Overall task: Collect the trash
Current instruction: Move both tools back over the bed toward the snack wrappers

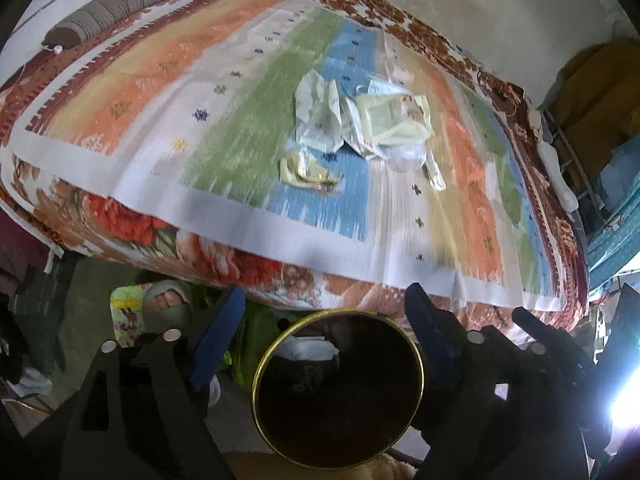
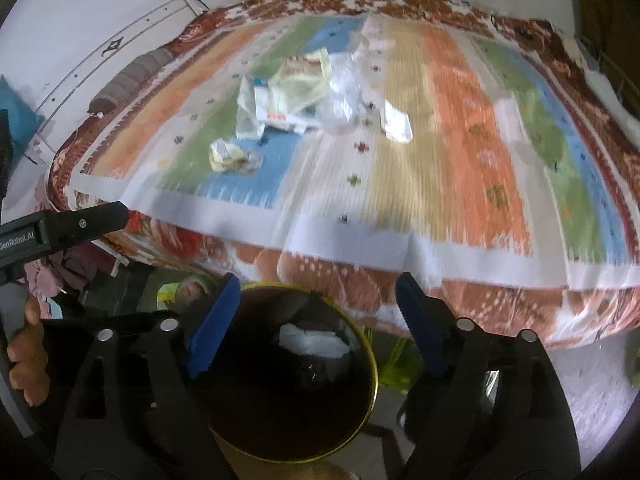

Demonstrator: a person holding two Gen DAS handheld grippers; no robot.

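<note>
Trash: a loose heap of crumpled wrappers (image 1: 360, 120) is seen lying on a striped bedcover (image 1: 160, 92), toward the middle of the bed, well apart from both grippers.
Separate scraps: a yellowish wrapper (image 1: 306, 174) lies nearer the bed's front edge; a small white packet (image 2: 396, 122) lies to the heap's right.
Handling: the pieces are judged light, thin, crinkly and easily crushed; the clear film may be slippery. A raised fold or bunched edge would best be pinched, not the flat sheet.
Bin: a dark round bin with a gold rim (image 1: 338, 388) stands on the floor below the bed's edge; white paper (image 2: 314, 340) already lies inside.
Left gripper (image 1: 324, 332): jaws apart, nothing held, hovering above the bin.
Right gripper (image 2: 318, 322): jaws apart, nothing held, also over the bin.
Surroundings: a brown ridged cushion (image 1: 108, 12) lies at the far left; a foot in a sandal (image 1: 166, 300) is seen beside the bin.
Obstacles: nothing stands between grippers and trash; the soft cover may be snagged.
</note>
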